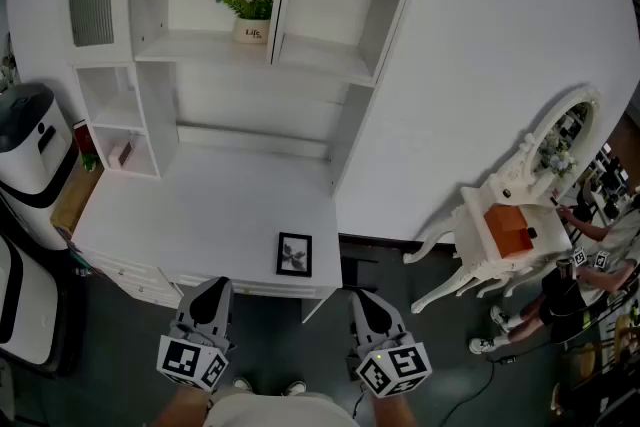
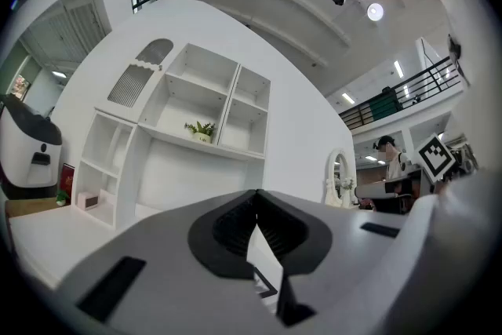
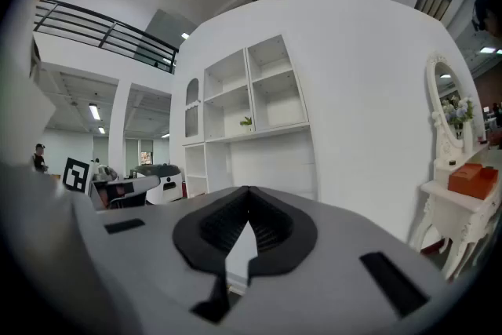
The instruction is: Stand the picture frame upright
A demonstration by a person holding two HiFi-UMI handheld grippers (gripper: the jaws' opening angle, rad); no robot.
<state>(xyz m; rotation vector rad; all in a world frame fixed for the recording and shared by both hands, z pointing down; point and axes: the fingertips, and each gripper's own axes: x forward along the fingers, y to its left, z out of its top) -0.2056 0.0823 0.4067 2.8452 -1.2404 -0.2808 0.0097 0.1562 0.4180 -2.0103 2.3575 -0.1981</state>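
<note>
Head view shows picture frame (image 1: 294,254) flat on desk (image 1: 200,205), left claw (image 1: 211,287), right claw (image 1: 366,296) both closed, empty

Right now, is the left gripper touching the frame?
Apart. Head view: the left gripper hangs short of the desk, with bare top between it and the frame lying flat.

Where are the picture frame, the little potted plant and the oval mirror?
picture frame (image 1: 294,254), head view, centre of its dark picture.
potted plant (image 1: 250,20), head view, where leaves meet pot.
oval mirror (image 1: 563,137), head view, on its glass.
</note>
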